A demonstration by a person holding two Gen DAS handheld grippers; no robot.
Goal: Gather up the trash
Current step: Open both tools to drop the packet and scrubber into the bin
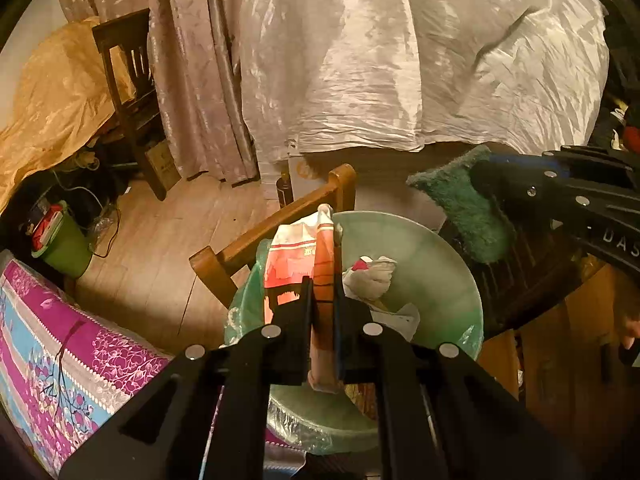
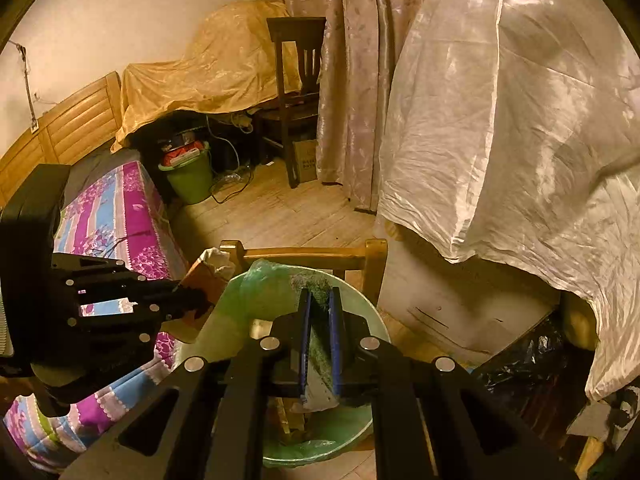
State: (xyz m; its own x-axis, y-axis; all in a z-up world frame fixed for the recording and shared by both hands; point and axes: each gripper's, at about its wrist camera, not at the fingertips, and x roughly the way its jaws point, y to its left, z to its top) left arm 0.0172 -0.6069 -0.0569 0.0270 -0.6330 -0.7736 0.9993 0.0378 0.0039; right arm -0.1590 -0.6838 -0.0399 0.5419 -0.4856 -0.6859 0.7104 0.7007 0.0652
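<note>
Left wrist view: the left gripper [image 1: 323, 280] is clenched on a flattened red-and-white wrapper [image 1: 298, 256], held over the near-left rim of the bin.
Right wrist view: the right gripper [image 2: 320, 312] is clenched on a green scouring pad [image 2: 318, 334]; in the left view the pad [image 1: 460, 208] hangs beyond the bin's far-right rim.
Bin: a round bin lined with a pale green plastic bag [image 1: 436, 276] stands against a wooden chair back [image 1: 280, 216]; crumpled paper [image 1: 370, 276] already lies inside near the middle.
Wrapper, handling: likely very light and limp, slick printed film; it folds around the pads, so a pinch across the folded middle, as now, should hold it.
Scouring pad, handling: soft, fibrous, springy and light; grips easily by friction and is best taken by one edge so the rest dangles free.
Risk: both pieces may cling to the pads or drift past the rim on release.
</note>
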